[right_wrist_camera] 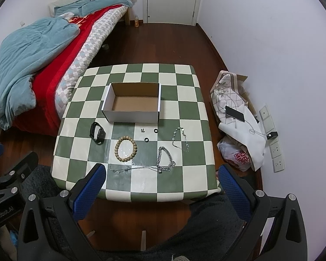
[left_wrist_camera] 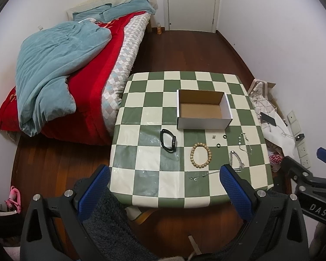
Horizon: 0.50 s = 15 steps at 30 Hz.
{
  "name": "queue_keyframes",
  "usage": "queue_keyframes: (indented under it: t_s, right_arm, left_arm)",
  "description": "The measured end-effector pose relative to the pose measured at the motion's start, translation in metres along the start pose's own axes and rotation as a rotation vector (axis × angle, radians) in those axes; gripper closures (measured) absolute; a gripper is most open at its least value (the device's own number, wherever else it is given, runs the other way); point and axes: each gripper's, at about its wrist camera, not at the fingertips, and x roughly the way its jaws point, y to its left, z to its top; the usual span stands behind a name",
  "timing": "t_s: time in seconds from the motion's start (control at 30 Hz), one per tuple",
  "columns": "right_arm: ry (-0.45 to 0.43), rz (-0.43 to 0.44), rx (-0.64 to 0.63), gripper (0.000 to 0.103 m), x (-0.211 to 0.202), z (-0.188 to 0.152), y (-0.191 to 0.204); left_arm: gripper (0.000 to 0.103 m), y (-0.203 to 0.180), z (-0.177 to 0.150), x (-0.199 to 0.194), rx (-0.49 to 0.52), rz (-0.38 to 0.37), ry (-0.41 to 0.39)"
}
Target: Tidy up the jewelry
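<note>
Two grippers mine, fingers apart, gripping nothing: left gripper (left_wrist_camera: 164, 187), right gripper (right_wrist_camera: 162, 184). Beyond fingertips on checkered table (right_wrist_camera: 141, 187): bead bracelet (right_wrist_camera: 125, 149), black watch (right_wrist_camera: 97, 133), silver chain (right_wrist_camera: 165, 159), thin necklace (right_wrist_camera: 180, 139). Farther ahead: open box (right_wrist_camera: 133, 103).

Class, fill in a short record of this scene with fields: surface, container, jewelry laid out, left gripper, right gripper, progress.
surface: checkered table
container: open cardboard box, nothing inside
jewelry laid out: black watch, bead bracelet, chunky silver chain, thin necklace, two small black rings, all in front of the box
left gripper: open, holding nothing
right gripper: open, holding nothing
progress: nothing boxed yet
</note>
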Motion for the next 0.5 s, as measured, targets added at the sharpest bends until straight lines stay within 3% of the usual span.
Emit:
queue_keyframes:
  t_s: [0.23,0.5]
  right_arm:
    - [0.0,-0.032,0.051,0.0,0.021,0.001,-0.013]
    - [0.08,-0.083,0.19,0.0,0.098,-0.005,-0.059]
  left_arm:
    - [0.0,0.005,0.01,0.048,0.018,0.14,-0.028]
    - [0.0,-0.007,0.014,0.131,0.105,0.246,0.018]
